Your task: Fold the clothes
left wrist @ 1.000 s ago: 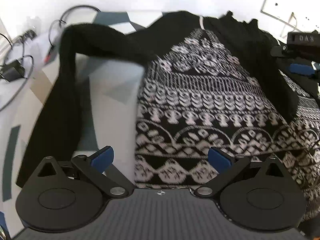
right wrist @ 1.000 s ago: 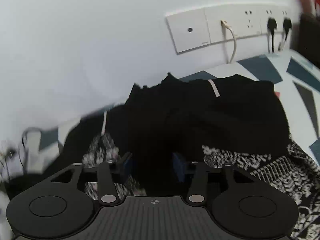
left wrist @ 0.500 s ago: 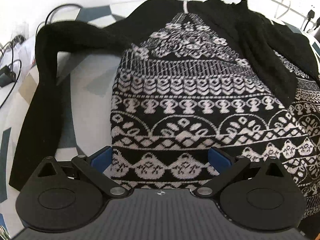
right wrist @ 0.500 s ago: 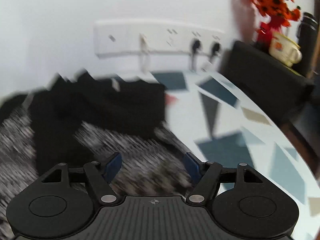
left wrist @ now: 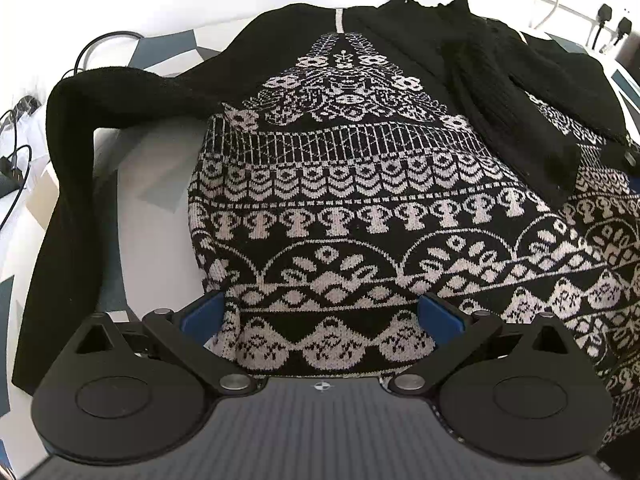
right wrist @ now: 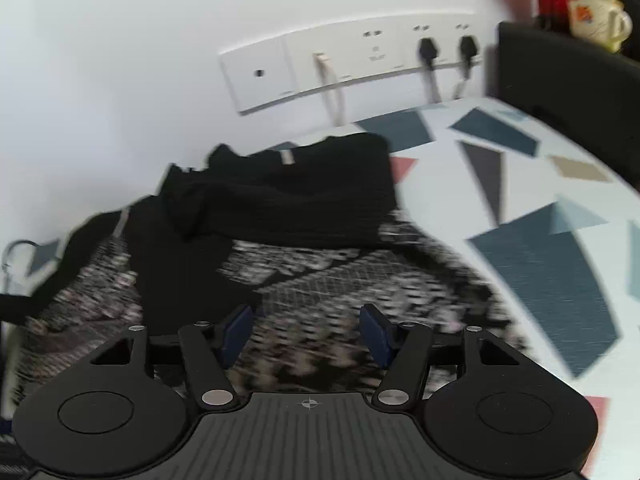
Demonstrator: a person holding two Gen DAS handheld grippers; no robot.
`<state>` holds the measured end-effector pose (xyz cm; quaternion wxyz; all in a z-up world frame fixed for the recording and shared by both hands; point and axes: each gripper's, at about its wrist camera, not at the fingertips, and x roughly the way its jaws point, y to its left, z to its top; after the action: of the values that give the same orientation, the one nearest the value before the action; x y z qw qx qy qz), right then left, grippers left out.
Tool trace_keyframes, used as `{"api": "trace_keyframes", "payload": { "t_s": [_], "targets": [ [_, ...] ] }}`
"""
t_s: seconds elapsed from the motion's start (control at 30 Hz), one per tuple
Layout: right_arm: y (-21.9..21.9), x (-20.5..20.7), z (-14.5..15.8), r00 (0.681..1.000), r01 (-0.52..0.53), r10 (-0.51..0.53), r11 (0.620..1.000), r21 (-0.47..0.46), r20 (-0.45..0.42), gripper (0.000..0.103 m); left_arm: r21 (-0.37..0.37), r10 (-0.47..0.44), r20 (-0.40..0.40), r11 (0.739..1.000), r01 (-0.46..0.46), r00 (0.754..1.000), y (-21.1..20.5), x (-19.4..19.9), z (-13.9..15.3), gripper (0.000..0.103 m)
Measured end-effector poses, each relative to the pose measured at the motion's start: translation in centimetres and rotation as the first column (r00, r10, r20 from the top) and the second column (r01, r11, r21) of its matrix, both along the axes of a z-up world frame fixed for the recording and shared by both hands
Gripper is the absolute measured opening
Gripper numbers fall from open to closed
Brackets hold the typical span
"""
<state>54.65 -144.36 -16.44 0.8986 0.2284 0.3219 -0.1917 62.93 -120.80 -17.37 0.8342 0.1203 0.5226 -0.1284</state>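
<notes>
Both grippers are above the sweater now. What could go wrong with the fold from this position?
1. One black sleeve lies stretched far out to the side; folding the body first may leave it trailing.
2. The other sleeve is already bunched across the patterned sweater, so it may crease.
3. The right gripper is closing with no cloth between its pads, so it may miss the fabric.

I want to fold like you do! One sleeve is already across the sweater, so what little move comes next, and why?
Probably bring the left gripper over to the long black sleeve and pinch it. That sleeve lies spread out on the table, while the other one is folded over the sweater. Both grippers hold nothing; the right gripper is closing slightly.
</notes>
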Motion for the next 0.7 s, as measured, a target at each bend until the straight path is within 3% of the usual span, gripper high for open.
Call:
{"api": "trace_keyframes", "payload": {
  "t_s": [0.27,0.33,0.4,0.47,0.7],
  "targets": [
    [1.5,5.5,-1.3,0.985,-0.149,0.146,0.988,-0.03,-0.093,0.056,-0.009,-0.005,-0.012,1.0,0.005,1.0,0.3,0.1,0.0,0.103],
    [1.8,5.8,-1.4,0.982,-0.169,0.165,0.985,-0.04,-0.094,0.043,-0.014,-0.007,-0.004,1.0,0.007,1.0,0.4,-0.1,0.0,0.103],
    [1.8,5.7,-1.5,0.981,-0.173,0.17,0.984,-0.031,-0.092,0.022,-0.02,-0.007,0.009,1.0,0.007,1.0,0.6,-0.3,-0.1,0.103],
    [1.6,5.6,-1.4,0.98,-0.18,0.179,0.984,-0.003,-0.091,0.01,-0.025,-0.008,0.01,1.0,0.008,1.0,0.6,-0.4,-0.1,0.103],
    [2.2,6.3,1.2,0.966,-0.259,0.26,0.962,0.091,0.0,0.006,-0.04,-0.008,0.005,0.999,0.009,1.0,1.1,-0.3,-0.1,0.103]
  ]
}}
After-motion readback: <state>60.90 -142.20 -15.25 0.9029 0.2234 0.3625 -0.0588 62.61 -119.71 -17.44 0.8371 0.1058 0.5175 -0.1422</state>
